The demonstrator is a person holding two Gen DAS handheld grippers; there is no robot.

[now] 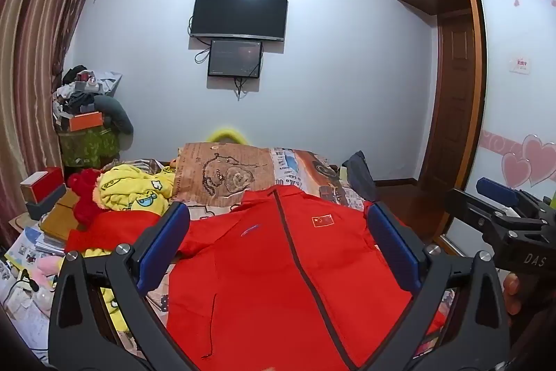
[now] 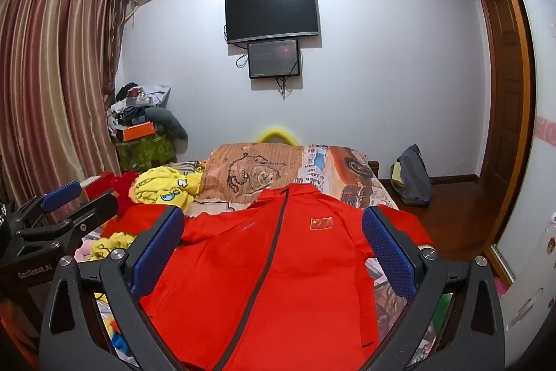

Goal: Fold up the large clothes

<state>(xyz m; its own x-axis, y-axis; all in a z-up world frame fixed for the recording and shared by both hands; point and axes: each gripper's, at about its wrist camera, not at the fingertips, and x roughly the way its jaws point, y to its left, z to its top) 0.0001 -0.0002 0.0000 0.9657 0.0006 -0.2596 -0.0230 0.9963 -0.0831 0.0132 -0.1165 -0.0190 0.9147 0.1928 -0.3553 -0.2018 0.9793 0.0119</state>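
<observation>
A red zip jacket (image 1: 278, 273) lies spread front-up on the bed (image 2: 351, 176), collar toward the far wall, its sleeves reaching out to each side. Above it, the left hand-held gripper (image 1: 278, 246) and the right hand-held gripper (image 2: 272, 249) hover with blue pads wide apart, holding nothing. A yellow cartoon blanket (image 1: 135, 190) sits bunched left of the jacket, beside a brown pillow (image 2: 253, 172).

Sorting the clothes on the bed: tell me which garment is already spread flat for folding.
The red jacket, zipped and spread front-up before both open grippers. The yellow cartoon-print garment lies crumpled near the bed's left edge.
</observation>
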